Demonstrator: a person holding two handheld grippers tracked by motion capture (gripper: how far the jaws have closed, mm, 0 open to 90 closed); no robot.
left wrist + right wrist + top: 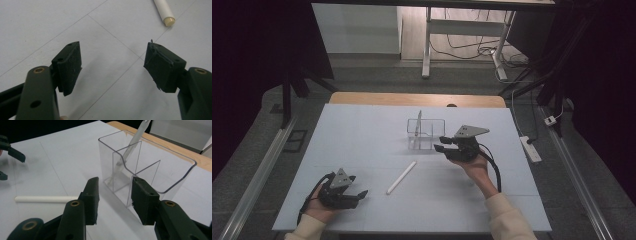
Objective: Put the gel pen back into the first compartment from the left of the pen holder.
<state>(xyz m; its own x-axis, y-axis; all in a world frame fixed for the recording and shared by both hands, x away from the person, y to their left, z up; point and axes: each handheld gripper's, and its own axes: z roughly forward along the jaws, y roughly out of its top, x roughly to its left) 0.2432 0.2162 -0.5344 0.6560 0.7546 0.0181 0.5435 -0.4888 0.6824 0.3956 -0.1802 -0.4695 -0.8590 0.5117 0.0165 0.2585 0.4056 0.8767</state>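
stick (401, 177) lies flat on the bench (362, 135), long axis diagonal, near end pointing toward the left tongs (360, 196), which sit wide and empty just beside it. right tongs (440, 143), half open and empty, are by the clear organizer (426, 134).

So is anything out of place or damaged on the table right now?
One white stick lies loose on the table, apart from the clear holder where another stick leans. The left gripper has one frayed pad.
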